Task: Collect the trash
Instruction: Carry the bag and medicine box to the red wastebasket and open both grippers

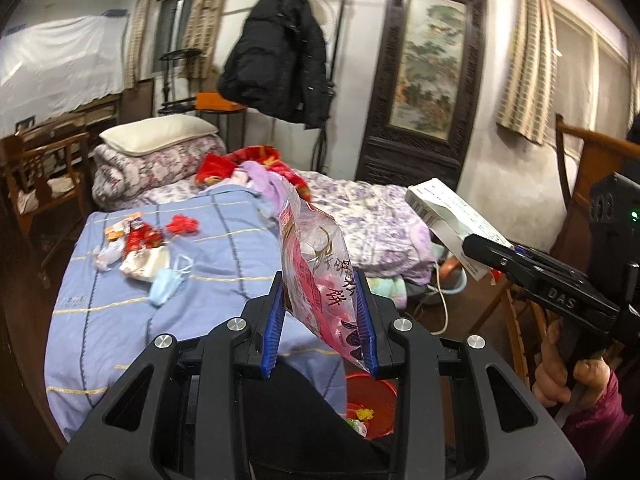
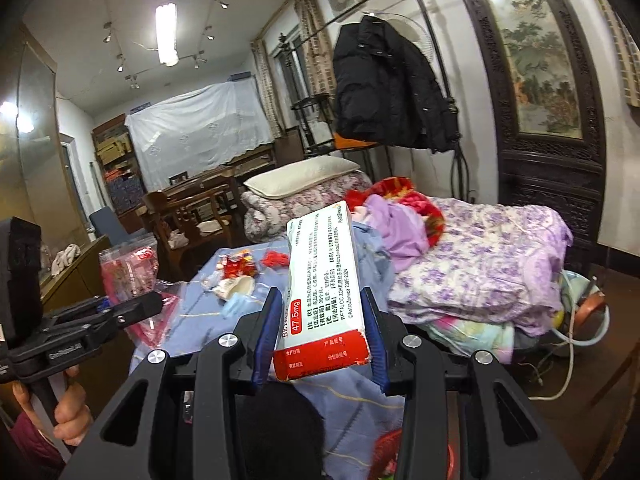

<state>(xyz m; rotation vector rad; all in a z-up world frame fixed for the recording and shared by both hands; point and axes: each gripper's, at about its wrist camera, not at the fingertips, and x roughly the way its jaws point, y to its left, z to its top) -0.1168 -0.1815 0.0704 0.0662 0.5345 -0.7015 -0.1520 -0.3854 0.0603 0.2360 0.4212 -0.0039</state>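
Observation:
My left gripper [image 1: 320, 292] is shut on a pink and clear plastic bag [image 1: 316, 264], held up over the near end of the bed. My right gripper [image 2: 322, 312] is shut on a white and red medicine box [image 2: 326, 280], also lifted above the bed. The box [image 1: 448, 216] and the right gripper [image 1: 486, 250] show at the right of the left wrist view; the bag [image 2: 128, 268] shows at the left of the right wrist view. More trash lies on the blue blanket [image 1: 140, 312]: red wrappers [image 1: 140, 236], crumpled tissue [image 1: 142, 262] and a blue face mask [image 1: 168, 284].
A red bin [image 1: 370, 404] with some scraps stands on the floor below the bed's near corner. A floral quilt [image 1: 372, 220], purple clothes [image 1: 262, 178] and a pillow [image 1: 156, 134] cover the far bed. Wooden chairs stand left [image 1: 40, 176] and right [image 1: 588, 148]. A white cable [image 2: 560, 376] trails on the floor.

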